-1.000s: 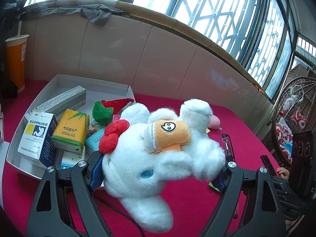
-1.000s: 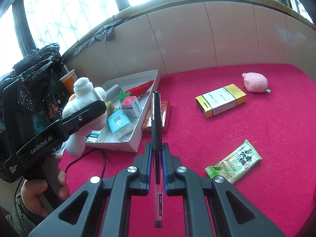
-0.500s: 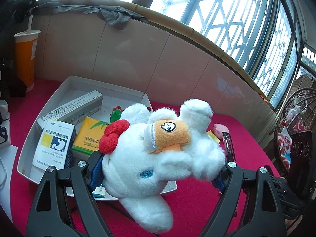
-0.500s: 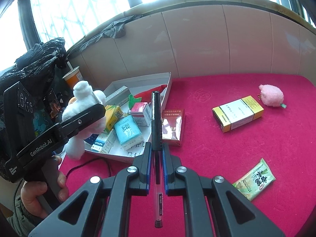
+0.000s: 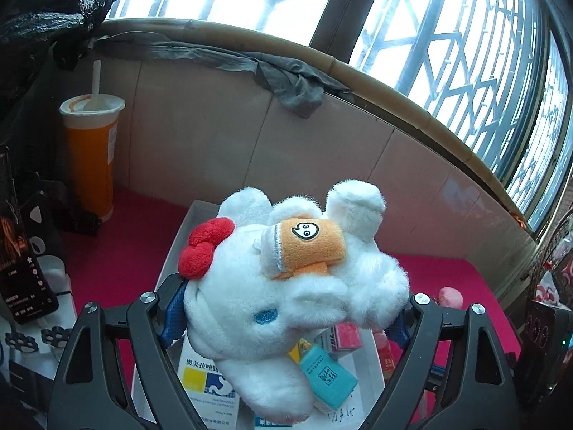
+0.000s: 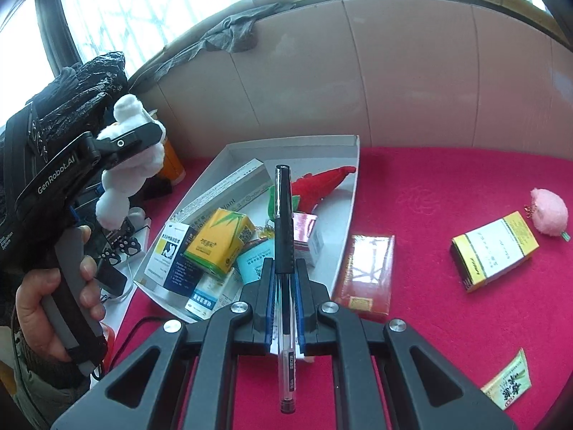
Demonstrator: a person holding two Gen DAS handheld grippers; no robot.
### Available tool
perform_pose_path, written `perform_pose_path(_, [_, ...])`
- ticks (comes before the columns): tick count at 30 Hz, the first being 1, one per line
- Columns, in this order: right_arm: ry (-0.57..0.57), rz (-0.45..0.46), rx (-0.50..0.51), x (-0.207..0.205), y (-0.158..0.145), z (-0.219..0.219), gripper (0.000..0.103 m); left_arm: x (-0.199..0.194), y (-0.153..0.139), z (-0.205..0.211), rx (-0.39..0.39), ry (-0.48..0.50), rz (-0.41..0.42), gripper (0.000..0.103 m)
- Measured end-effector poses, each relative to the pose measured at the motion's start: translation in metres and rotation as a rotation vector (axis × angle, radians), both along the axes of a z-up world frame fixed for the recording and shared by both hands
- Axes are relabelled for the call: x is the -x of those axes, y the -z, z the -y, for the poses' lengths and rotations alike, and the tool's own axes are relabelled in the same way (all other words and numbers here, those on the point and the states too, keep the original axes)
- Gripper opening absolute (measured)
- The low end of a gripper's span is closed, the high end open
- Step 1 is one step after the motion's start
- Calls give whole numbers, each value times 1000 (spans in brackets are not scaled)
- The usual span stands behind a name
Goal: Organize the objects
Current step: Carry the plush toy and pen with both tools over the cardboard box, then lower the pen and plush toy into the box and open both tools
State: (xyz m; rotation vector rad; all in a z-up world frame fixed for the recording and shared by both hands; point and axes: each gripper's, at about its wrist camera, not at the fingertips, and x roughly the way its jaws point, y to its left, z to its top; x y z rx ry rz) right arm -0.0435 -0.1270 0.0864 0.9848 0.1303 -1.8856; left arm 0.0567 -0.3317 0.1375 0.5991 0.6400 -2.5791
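Observation:
My left gripper (image 5: 286,315) is shut on a white plush toy (image 5: 286,286) with a red bow and an orange patch, held in the air above the white box (image 5: 172,251). The plush also shows in the right wrist view (image 6: 132,165), at the left. My right gripper (image 6: 284,286) is shut on a black pen (image 6: 284,236) that points forward over the near edge of the white box (image 6: 343,215). The box holds several small cartons, a yellow pack (image 6: 220,240) and a red and green plush (image 6: 318,186).
On the red tabletop lie a red book (image 6: 369,276), a yellow and white carton (image 6: 494,251), a pink pompom (image 6: 549,216) and a green sachet (image 6: 508,383). An orange drink cup (image 5: 91,154) stands at the back left by the wall. A phone (image 5: 21,258) leans at the left.
The left gripper has lifted the plush up and left, over the box's left end. The right gripper has carried the pen closer to the box.

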Motion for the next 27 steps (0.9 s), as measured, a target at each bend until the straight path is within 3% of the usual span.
perform_pose_path(4, [-27, 34, -14, 5, 4, 38, 8, 14, 11, 16, -3, -20, 57, 86])
perform_pose_path(14, [-12, -3, -99, 38, 27, 118, 9, 31, 39, 49, -73, -64, 107, 86])
perform_pose_path(16, [-5, -6, -90, 41, 26, 118, 14, 35, 41, 52, -71, -63, 118, 86])
perform_pose_path(18, [7, -17, -87, 43, 25, 116, 29, 39, 41, 54, -73, -59, 124, 86])
perform_pose_path(21, [21, -34, -83, 44, 21, 108, 44, 46, 41, 52, -74, -40, 132, 86])
perform_pose_path(27, [22, -76, -43, 39, 9, 78, 48, 53, 42, 38, -51, -7, 152, 87])
